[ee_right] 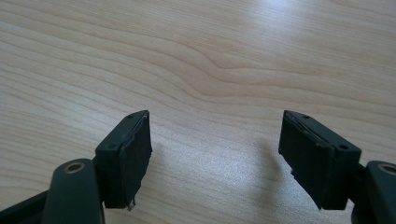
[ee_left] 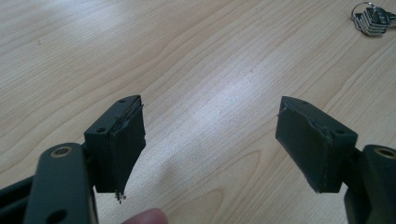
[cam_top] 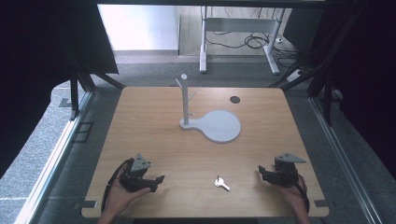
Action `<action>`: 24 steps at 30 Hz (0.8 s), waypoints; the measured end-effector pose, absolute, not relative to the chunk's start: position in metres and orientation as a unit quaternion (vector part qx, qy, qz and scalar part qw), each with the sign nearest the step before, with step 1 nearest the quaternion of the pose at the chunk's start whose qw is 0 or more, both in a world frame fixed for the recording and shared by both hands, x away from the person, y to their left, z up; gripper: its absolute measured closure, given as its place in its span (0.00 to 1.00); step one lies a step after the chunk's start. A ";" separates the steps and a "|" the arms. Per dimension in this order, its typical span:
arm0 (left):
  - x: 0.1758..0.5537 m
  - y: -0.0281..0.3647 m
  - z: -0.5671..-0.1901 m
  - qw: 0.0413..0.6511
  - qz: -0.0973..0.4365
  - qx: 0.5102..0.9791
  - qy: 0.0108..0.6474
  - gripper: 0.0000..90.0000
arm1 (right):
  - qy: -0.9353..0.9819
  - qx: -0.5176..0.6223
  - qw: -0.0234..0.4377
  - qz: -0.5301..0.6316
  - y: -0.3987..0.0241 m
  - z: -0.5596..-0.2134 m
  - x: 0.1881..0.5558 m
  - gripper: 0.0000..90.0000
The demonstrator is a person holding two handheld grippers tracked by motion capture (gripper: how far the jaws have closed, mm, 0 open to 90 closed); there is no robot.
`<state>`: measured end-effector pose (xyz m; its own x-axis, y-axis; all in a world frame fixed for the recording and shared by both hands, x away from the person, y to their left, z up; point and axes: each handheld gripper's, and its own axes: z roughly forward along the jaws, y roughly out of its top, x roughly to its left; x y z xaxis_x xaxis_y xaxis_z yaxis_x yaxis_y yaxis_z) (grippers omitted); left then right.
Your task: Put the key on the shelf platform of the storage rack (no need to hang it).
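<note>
A small bunch of silver keys (cam_top: 222, 183) lies near the front edge of the wooden table (cam_top: 154, 140), between my two grippers. In the left gripper view the keys (ee_left: 372, 19) sit at the top right corner, well beyond the jaws. My left gripper (cam_top: 159, 181) rests low at the front left, open, nothing between its jaws (ee_left: 210, 144). At the front right, my right gripper (cam_top: 261, 173) also stands open over bare wood (ee_right: 215, 154). A grey stand with an upright post and short pegs (cam_top: 185, 100) rises from a round flat base (cam_top: 222, 126) at the table's middle.
A small dark round disc (cam_top: 235, 99) lies at the back right of the table. Black curtains and frame struts flank both sides. A desk frame with cables (cam_top: 238, 39) stands on the floor beyond the far edge.
</note>
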<state>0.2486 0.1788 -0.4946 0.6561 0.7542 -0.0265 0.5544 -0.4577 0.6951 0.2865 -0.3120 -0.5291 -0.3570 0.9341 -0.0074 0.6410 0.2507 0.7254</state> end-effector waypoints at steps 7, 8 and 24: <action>0.248 0.177 -0.493 0.353 0.139 0.842 0.385 0.27 | 0.757 0.517 0.221 0.332 -0.313 -0.528 0.286 0.31; 0.247 0.177 -0.493 0.352 0.140 0.842 0.385 0.27 | 0.758 0.516 0.220 0.334 -0.314 -0.527 0.285 0.32; 0.248 0.177 -0.494 0.348 0.141 0.843 0.385 0.27 | 0.764 0.507 0.220 0.332 -0.315 -0.522 0.283 0.35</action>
